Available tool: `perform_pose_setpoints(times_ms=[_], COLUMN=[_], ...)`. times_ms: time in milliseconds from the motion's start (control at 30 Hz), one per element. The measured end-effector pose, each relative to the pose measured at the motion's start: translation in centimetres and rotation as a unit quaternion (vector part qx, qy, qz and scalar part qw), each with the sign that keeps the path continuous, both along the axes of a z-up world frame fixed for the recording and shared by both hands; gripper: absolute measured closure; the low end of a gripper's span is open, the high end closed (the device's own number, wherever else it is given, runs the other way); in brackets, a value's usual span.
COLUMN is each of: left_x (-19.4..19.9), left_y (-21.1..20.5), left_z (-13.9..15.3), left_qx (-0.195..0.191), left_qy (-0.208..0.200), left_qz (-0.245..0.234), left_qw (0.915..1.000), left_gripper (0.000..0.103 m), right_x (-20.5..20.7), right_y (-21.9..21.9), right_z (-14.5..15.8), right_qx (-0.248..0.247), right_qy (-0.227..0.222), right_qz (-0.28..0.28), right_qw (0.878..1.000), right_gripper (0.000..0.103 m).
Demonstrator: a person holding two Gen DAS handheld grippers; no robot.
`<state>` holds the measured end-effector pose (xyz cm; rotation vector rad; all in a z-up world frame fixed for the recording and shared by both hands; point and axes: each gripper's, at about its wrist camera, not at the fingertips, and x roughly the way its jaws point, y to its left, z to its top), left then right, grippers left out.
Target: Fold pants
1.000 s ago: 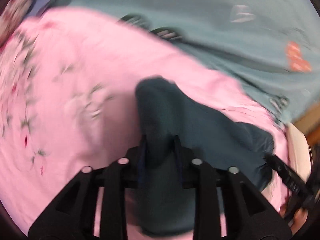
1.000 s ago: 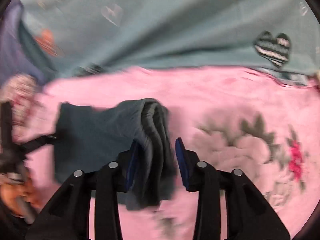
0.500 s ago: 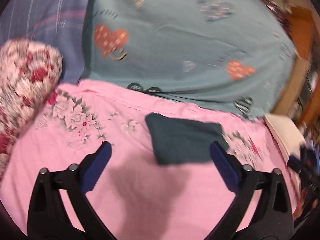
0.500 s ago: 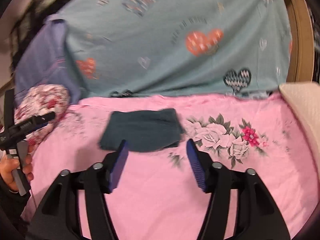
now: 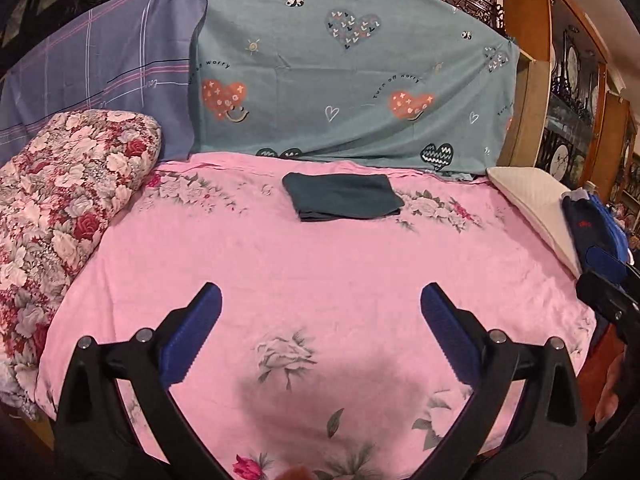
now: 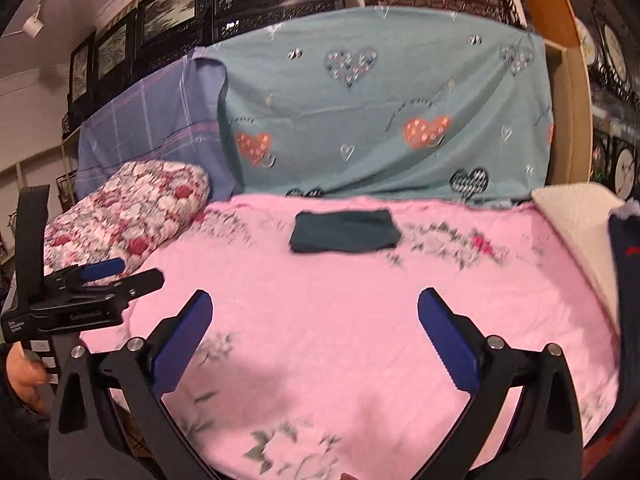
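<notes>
**Pants folded, lying at far side of bed; both grippers spread and empty**

Pants lie as a flat dark teal rectangle on the pink floral sheet, near its far edge, just in front of the teal heart-print cloth draped upright behind the bed. Layered edges show along the near left corner; the number of layers cannot be counted. In the right wrist view the pants appear in the same place, slightly blurred.

Left gripper: jaws wide apart, nothing between the blue pads, held over the near part of the sheet, well apart from the pants. Right gripper: jaws likewise wide apart and empty, also well back from the pants.

A floral quilt is rolled at the left of the bed, with a purple plaid cloth behind it. A cream pillow sits at the right edge, partly covered by a dark blue garment that is cut off by the frame; its type cannot be determined. In the right wrist view, the left gripper's body appears at the left edge, its fingertips mostly hidden.
</notes>
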<state>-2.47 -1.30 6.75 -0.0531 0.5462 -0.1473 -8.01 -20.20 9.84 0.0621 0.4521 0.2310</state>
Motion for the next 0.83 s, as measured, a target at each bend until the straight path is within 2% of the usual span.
perform_pose_setpoints(times_ms=[100,167,267,367,500,733,833], left_x=[-0.2,-0.4,-0.4,-0.9,-0.7,0.1,0.4], left_y=[-0.7,-1.0,-1.2,-1.3,-1.3,-2.0,-1.9], left_z=[-1.8,-2.3,-2.3,-2.1,-1.7,-2.0,-2.2], left_qx=[0.009,0.024,0.047,0.047,0.042,0.052,0.054], left_qy=[0.038,0.046,0.043,0.031,0.019,0.025,0.03], left_qz=[-0.005,0.008,0.031,0.028,0.027,-0.001,0.009], left_qw=[0.9992,0.9986,0.9975,0.998,0.9985,0.9983,0.9981], left_gripper=[0.002,0.002,0.002,0.002,0.002,0.002,0.002], right_x=[-0.5,-1.0,-1.6,-2.1,-1.9,-1.5,-1.1], right_y=[0.8,0.9,0.8,0.9,0.7,0.5,0.4], right_z=[-2.1,-2.5,-2.2,-1.9,-1.9,-2.2,-2.4], right_qx=[-0.017,-0.019,-0.026,-0.046,-0.045,-0.055,-0.053], right_qy=[0.018,0.02,0.0,-0.021,-0.021,-0.028,-0.024], right_qz=[-0.022,-0.023,-0.038,-0.057,-0.058,-0.071,-0.071], right_qw=[0.999,0.999,0.999,0.997,0.997,0.996,0.996], right_gripper=[0.001,0.001,0.001,0.001,0.001,0.001,0.001])
